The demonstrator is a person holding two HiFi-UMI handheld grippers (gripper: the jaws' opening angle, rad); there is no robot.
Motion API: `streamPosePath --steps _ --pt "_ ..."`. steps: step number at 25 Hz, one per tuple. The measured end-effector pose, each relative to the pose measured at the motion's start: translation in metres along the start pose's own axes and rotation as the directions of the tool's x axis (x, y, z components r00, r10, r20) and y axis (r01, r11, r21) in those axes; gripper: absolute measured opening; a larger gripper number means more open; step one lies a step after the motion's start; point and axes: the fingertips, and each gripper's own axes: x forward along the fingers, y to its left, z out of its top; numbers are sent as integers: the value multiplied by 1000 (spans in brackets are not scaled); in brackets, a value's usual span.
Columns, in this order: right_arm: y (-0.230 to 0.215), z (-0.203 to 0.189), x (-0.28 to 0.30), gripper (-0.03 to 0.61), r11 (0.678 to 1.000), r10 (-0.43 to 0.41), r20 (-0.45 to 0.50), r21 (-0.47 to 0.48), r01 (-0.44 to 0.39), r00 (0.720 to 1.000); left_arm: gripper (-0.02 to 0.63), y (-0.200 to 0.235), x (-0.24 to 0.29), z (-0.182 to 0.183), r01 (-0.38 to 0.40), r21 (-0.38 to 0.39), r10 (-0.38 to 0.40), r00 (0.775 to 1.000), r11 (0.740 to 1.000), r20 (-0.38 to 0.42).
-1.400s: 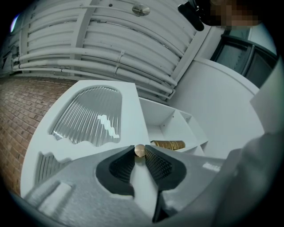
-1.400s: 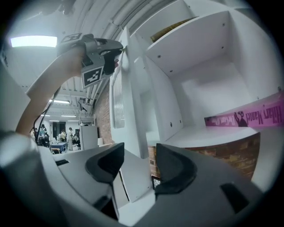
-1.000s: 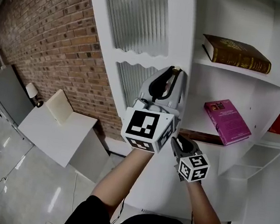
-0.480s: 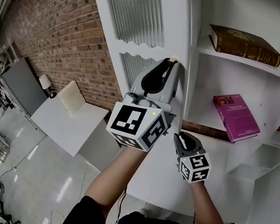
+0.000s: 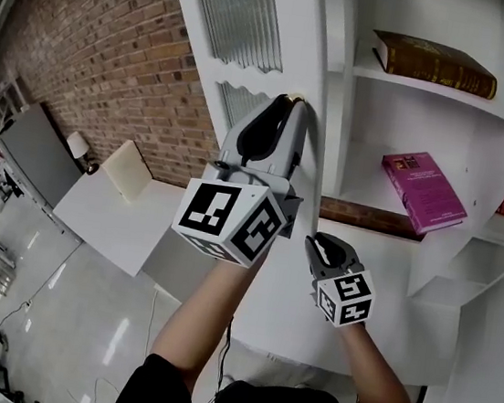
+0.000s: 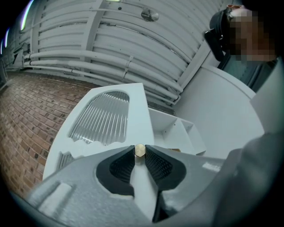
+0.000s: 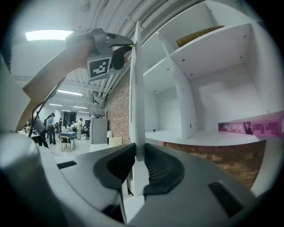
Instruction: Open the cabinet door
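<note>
A: L to R pls. What's holding what?

B: Red brick wall [image 5: 114,58] far left. Then the white cabinet door with ribbed glass panels [image 5: 298,45], swung well out from the white shelves [image 5: 400,123]. Left gripper [image 5: 290,101] is clamped on the small round brass knob [image 6: 140,150], pads pinching both sides.

A: And the right gripper [image 5: 313,241]?

B: Lower down. Its jaws have just been closing w/ the door's free edge between them, and the pads look pressed on it. Behind, the shelves are in plain view: brown hardback book [image 5: 436,65] up top, pink paperback book [image 5: 424,191] below.

A: Step?

B: Mid-swing, I'd say, the door is approx. half open. Next, both hands should sweep one arc round the hinge w/ firm grips and no twisting of the knob.
</note>
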Motion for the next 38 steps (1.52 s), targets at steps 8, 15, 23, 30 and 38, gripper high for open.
streamPosePath --steps 8,15,23,30,38 --pt "35 -1 -9 64 997 -77 -7 -23 77 997 81 6 -30 16 81 -81 -81 997 993 12" --pt "79 -1 -10 63 991 -128 -19 -28 127 992 81 21 -63 35 139 -128 -137 990 982 23" --pt "125 -2 -9 61 984 -178 -27 -31 177 984 84 39 -98 52 194 -187 -190 981 963 41" --pt "165 -1 2 63 979 -205 -5 -11 205 979 86 64 -125 66 235 -254 -229 972 938 51" --pt "200 0 17 63 970 -244 22 -4 244 970 87 91 -148 77 267 -286 -261 963 920 60"
